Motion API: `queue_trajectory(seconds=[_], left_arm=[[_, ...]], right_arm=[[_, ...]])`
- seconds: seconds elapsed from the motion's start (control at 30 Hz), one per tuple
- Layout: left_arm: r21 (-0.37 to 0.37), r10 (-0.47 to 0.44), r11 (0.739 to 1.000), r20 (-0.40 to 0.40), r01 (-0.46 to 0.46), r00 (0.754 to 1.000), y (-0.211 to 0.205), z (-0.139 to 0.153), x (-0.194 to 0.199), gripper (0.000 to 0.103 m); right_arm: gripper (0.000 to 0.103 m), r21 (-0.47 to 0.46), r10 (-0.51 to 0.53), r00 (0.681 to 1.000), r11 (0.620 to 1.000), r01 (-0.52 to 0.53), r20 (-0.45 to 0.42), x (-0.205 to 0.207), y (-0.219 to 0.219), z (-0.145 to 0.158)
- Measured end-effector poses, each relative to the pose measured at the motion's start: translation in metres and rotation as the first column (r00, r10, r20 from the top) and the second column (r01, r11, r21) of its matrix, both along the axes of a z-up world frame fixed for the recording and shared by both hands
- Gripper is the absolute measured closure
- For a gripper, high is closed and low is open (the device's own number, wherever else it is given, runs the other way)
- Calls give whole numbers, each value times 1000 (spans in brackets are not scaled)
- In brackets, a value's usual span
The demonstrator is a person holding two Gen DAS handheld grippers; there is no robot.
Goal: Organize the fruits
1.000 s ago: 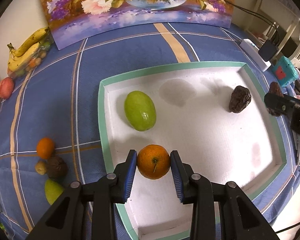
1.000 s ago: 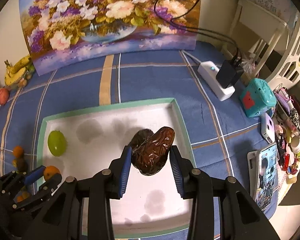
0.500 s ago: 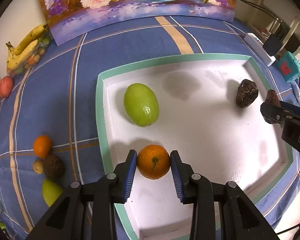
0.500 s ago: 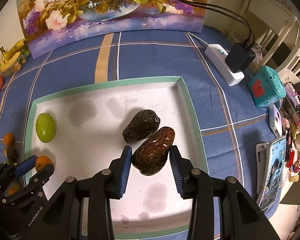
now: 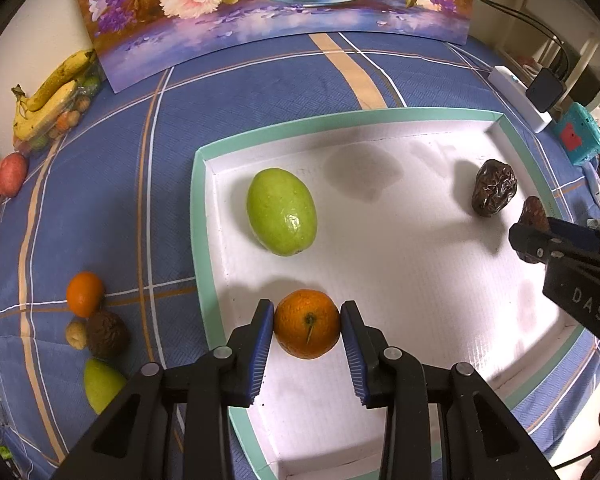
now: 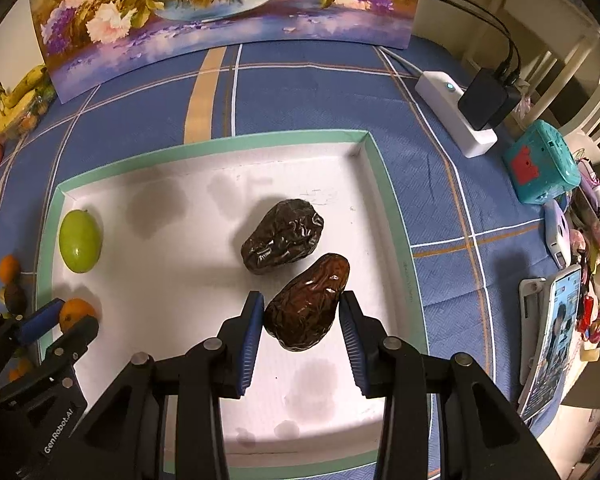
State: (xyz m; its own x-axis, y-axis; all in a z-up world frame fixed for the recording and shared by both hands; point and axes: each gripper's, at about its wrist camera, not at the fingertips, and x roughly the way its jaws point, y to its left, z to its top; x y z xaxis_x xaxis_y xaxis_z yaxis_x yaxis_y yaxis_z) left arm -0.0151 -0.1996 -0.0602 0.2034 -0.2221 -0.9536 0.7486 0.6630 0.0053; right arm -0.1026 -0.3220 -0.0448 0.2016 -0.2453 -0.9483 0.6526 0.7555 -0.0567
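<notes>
**2 fruits clamped over the tray**

The left tool is clamped on an orange, its blue pads pressed to either side of the fruit, just above the near left corner of the white tray. Ahead of that tool and slightly left, a green fruit lies on the tray floor.

The right tool is clamped on a brown date, held tilted, its far end poking past the pads. Just ahead of it a darker, wrinkled date rests on the tray; whether the 2 dates touch cannot be told.

Left of the left tool, off the tray on the blue checked cloth, sits a small cluster: a second orange, a dark wrinkled fruit and another green fruit.
</notes>
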Motion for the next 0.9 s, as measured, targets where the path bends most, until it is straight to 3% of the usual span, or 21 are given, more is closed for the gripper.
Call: queue_trajectory(seconds=[0.9], left_arm=[[-1,1,1000,-16,-1,1000,5,2,6,64]], right_arm=[[62,13,10,999,1000,-9,-33,3,3,-11]])
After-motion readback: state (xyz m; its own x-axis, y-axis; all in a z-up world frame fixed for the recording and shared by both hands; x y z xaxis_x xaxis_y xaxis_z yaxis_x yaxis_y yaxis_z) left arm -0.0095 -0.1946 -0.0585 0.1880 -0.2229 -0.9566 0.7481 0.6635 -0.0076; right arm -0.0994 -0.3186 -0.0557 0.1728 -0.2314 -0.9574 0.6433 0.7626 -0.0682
